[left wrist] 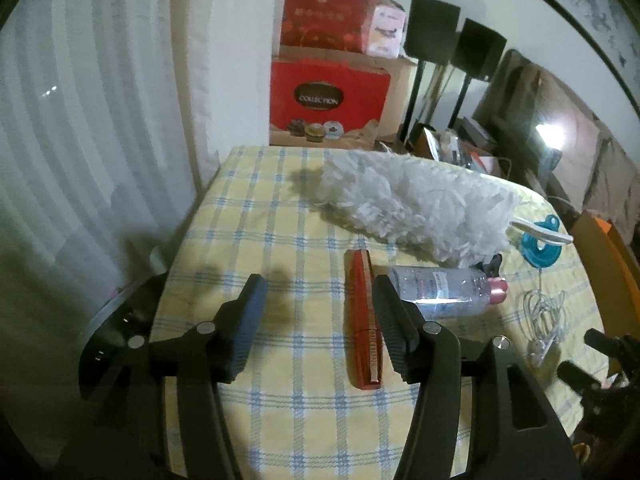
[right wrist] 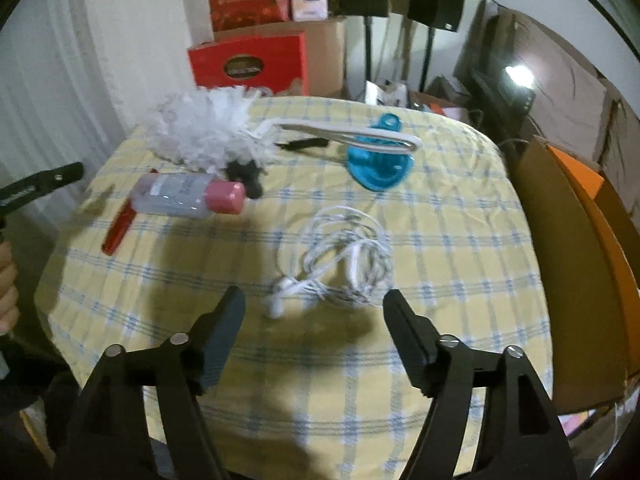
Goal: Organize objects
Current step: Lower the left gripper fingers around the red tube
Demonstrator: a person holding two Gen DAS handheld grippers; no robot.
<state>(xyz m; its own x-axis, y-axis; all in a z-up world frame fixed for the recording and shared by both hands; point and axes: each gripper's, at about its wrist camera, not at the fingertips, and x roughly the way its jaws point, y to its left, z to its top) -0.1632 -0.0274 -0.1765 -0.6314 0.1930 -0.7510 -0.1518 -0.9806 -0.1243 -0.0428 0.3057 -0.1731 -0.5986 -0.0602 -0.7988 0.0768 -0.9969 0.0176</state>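
On the yellow checked tablecloth lies a red tube, just inside the right finger of my left gripper, which stands open with neither pad touching the tube. A clear bottle with a pink cap lies right of the tube. Behind them rests a white fluffy duster with its white handle across a blue clip. My right gripper is open above a tangle of white earphones, holding nothing. The tube and bottle show at the left there.
A small black clip lies by the bottle cap. Red gift boxes and black speakers on stands stand behind the table. A cardboard and orange box flanks the right edge. A white curtain hangs on the left.
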